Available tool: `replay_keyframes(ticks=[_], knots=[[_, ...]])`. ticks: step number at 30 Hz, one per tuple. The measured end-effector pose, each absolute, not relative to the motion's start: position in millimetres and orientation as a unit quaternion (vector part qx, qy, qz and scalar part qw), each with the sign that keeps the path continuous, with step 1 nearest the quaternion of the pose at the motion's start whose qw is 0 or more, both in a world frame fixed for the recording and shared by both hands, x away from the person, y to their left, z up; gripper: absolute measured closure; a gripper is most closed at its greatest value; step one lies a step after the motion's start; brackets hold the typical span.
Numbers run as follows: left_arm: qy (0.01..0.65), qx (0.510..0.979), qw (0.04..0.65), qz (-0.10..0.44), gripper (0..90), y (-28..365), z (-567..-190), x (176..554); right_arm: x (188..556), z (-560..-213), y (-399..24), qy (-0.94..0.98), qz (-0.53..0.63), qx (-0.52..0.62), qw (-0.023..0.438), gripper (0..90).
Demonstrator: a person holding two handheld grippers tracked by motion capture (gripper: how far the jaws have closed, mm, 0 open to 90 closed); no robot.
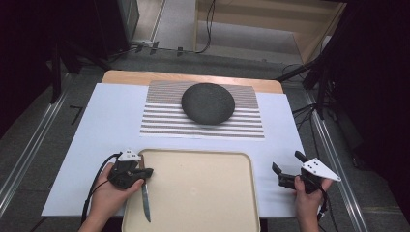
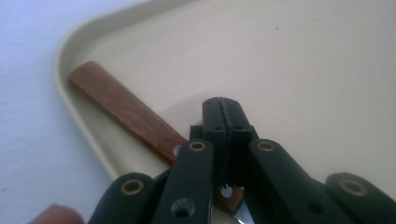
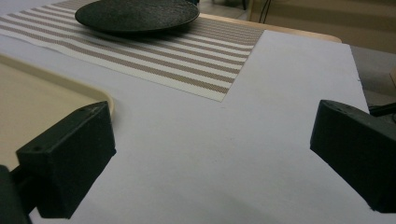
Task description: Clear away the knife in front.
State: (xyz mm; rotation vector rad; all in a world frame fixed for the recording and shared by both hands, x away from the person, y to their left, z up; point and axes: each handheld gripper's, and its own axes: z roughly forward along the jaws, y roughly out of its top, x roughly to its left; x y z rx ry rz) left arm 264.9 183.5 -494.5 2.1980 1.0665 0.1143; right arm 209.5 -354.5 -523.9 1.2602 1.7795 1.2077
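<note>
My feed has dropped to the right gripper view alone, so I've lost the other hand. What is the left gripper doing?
Observer: The left gripper is shut, over a knife that lies in the tray along its left rim.
Operator: Is it gripping the knife?
Observer: I can't tell. In the left gripper view the closed fingers sit where the wooden handle meets the blade.
Operator: Which way does the blade point?
Observer: Toward the person, in the high view.

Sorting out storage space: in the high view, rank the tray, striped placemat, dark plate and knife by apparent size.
Largest to smallest:
1. tray
2. striped placemat, though it lies farther away, so this is unsure
3. dark plate
4. knife
</note>
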Motion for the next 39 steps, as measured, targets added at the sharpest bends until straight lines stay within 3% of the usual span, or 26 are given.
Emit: replay_keyframes(ticks=[16,19,21,24,25,28,30,31,33,34,36,39], knots=[[0.399,0.846,0.348,0.065,89.5,199,-495,266,210,-524,-355,0.679,0.460,0.476,0.318,0.0],[0.390,0.837,0.381,0.054,81.2,203,-492,264,210,-524,-355,0.678,0.461,0.477,0.317,0.0],[0.388,0.834,0.390,0.046,80.3,204,-490,264,210,-524,-355,0.677,0.462,0.478,0.316,0.0],[0.377,0.827,0.413,0.054,68.6,206,-486,262,210,-524,-355,0.678,0.461,0.477,0.317,0.0],[0.374,0.827,0.416,0.059,68.6,206,-485,262,210,-524,-355,0.678,0.461,0.477,0.317,0.0],[0.366,0.819,0.436,0.072,55.0,208,-482,260,209,-524,-355,0.677,0.462,0.477,0.316,0.0],[0.362,0.812,0.450,0.080,52.8,211,-481,259,209,-524,-355,0.677,0.463,0.477,0.315,0.0],[0.363,0.810,0.452,0.086,44.7,212,-480,259,209,-524,-355,0.677,0.462,0.477,0.316,0.0],[0.365,0.806,0.456,0.098,40.9,214,-479,258,209,-524,-355,0.677,0.463,0.476,0.316,0.0],[0.364,0.802,0.462,0.101,33.0,216,-478,258,209,-524,-355,0.677,0.463,0.476,0.316,0.0],[0.364,0.794,0.476,0.104,27.0,220,-476,257,209,-524,-355,0.677,0.463,0.476,0.316,0.0],[0.364,0.779,0.503,0.094,9.9,227,-473,258,209,-524,-355,0.677,0.463,0.477,0.315,0.0]])
